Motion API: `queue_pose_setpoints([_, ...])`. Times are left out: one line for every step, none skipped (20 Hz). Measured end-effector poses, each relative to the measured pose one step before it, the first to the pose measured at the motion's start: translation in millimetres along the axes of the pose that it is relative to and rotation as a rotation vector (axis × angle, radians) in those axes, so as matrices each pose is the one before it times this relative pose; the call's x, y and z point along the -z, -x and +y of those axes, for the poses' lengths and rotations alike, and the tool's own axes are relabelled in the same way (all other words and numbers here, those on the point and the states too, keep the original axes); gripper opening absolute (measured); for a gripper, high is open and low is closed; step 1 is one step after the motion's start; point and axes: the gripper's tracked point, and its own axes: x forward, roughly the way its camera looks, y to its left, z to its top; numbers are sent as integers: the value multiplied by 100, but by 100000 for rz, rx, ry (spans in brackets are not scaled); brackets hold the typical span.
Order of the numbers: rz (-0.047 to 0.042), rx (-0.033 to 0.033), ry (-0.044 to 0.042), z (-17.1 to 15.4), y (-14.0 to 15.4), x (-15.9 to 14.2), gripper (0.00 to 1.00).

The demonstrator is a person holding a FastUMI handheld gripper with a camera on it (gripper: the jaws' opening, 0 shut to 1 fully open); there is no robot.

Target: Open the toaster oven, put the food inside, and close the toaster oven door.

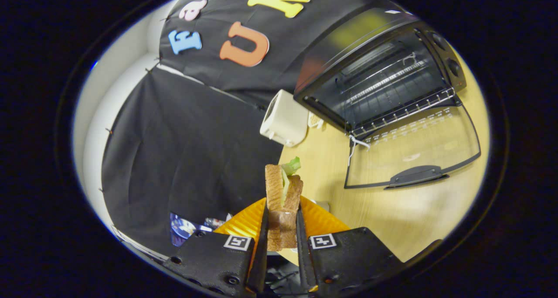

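My gripper (282, 228) clamps a sandwich (283, 202) between both fingers. Beyond them, toaster oven (375, 80) on wooden table (392, 210), door (414, 154) dropped open, rack (405, 108) bare.

A pale wooden surface (392, 210) carries a cream-white boxy appliance (284, 119), which stands close against the black cloth wall (183, 149). Just beside that box, on its far side, a small pale object (314, 121) lies on the wood, too small to tell what it is. A short white string (355, 144) lies on the surface further along. Low down by the foot of the black cloth, some blue and white items (187, 227) sit blurred. Behind the cloth a plain white wall (113, 84) shows.
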Motion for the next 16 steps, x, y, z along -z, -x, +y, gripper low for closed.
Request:
queue_pose_setpoints([-5703, -1709, -4094, -815, 728, -1490, 36])
queue_pose_setpoints([-5171, -935, -4101, -967, 547, -1460, 36])
queue_pose_setpoints([-4329, -513, -3663, -1076, 334, -1199, 35])
queue_pose_setpoints([-3715, -430, -2943, -1205, 671, -904, 35])
queue_pose_setpoints([-4266, -1540, -3161, -547, 555, -783, 36])
queue_pose_setpoints([-5236, -2577, -2559, -308, 268, -1275, 35])
queue_pose_setpoints([-5756, -1466, -2304, -318, -107, -1517, 35])
queue_pose_setpoints([-5074, 485, -2058, -869, -160, -1370, 35])
queue_pose_setpoints([-4960, 1745, -1736, -936, -25, -1167, 35])
queue_pose_setpoints([-2902, 1873, -1091, -935, -1293, -1073, 35])
queue_pose_setpoints([-1747, 1400, -194, -735, -1294, -669, 35])
queue_pose_setpoints([-1658, 1046, -100, -569, -882, -554, 35])
queue_pose_setpoints([-723, 640, 742, -360, -1159, -377, 35])
queue_pose_setpoints([-1930, -377, 1324, -14, -1117, -284, 35])
queue_pose_setpoints([-921, -673, 945, 125, -826, 123, 35])
queue_pose_setpoints([-1754, -1144, 784, 409, -1022, -81, 36])
